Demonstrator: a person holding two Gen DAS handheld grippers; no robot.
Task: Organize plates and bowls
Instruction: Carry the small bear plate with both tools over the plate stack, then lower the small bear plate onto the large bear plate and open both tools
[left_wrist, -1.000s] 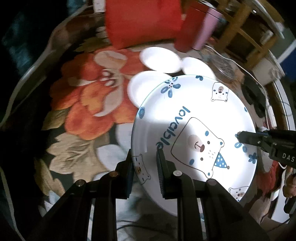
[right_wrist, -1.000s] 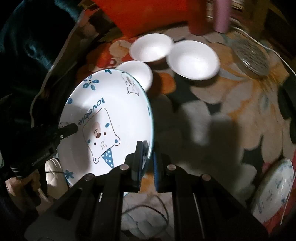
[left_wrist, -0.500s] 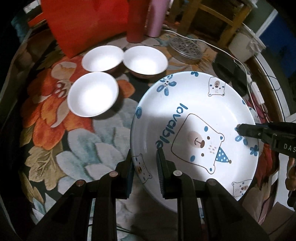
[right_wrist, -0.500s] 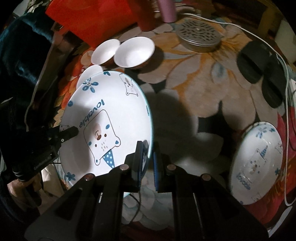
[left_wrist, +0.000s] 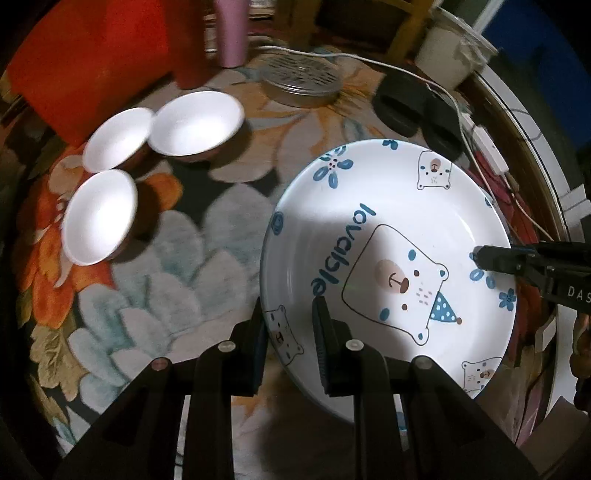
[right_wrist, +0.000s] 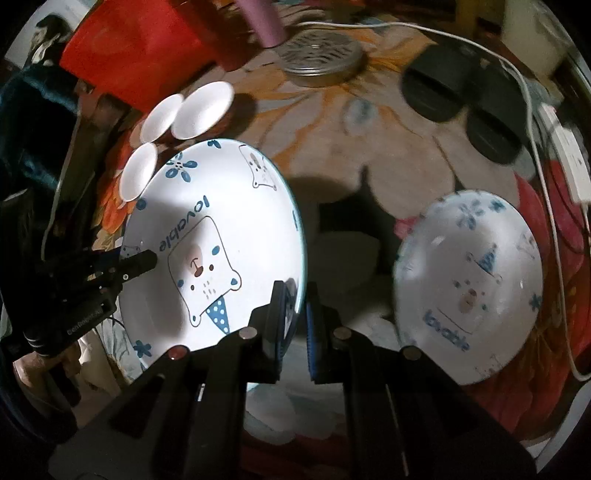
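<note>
Bowls empty; bear plate too (held aloft).

Both grippers are matte black: the left gripper shows round silver screws, the right gripper blue-edged pads.

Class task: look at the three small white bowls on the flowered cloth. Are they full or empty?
Empty. All three white bowls stand upright, side by side on the flowered cloth, showing only bare white insides.
</note>
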